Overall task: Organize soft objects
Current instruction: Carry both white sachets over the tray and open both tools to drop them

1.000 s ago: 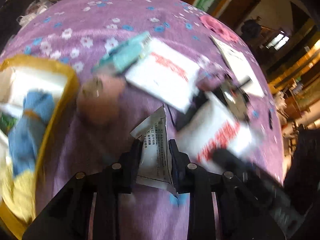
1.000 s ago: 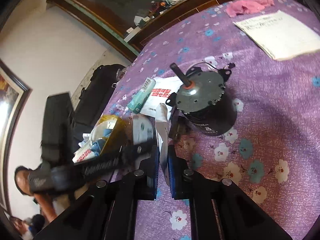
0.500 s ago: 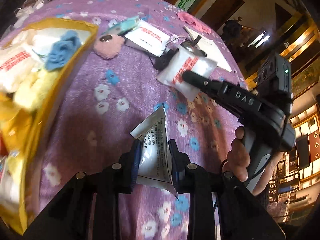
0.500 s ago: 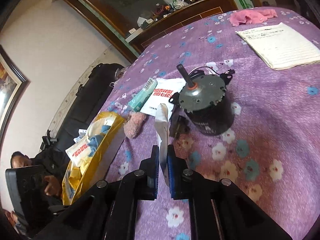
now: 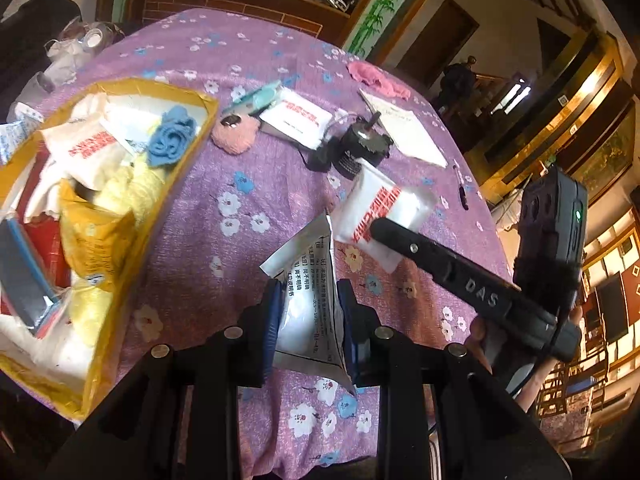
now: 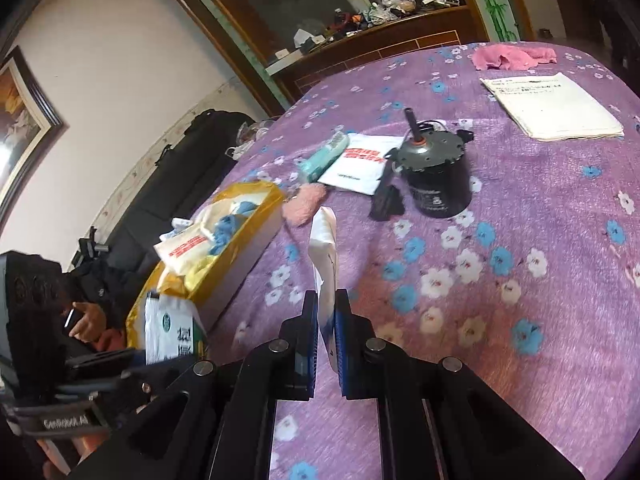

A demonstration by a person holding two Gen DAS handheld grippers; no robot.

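Observation:
My left gripper (image 5: 309, 294) is shut on a silver-white packet (image 5: 306, 280) with small printed text, held above the purple flowered tablecloth (image 5: 248, 184). My right gripper (image 6: 326, 306) is shut on a white packet with red print (image 6: 323, 248), seen edge-on here and flat in the left wrist view (image 5: 380, 204). An open yellow box (image 5: 188, 160) at the left holds several soft things: white packets, a blue cloth, yellow cloth. On the cloth lie a pink fluffy pad (image 5: 236, 136), another white packet (image 5: 296, 116) and a teal pack (image 5: 256, 96).
A dark electric motor (image 6: 434, 176) with a cable and plug stands mid-table. Behind it lie a paper notebook (image 6: 556, 108) and a pink rag (image 6: 512, 56). A black sofa (image 6: 168, 184) runs along the left wall, where a seated person's hand (image 6: 86, 320) shows.
Both grippers have drawn back from the motor and risen, each keeping its packet. The left wrist view now takes in the whole yellow box and the right gripper beside it.

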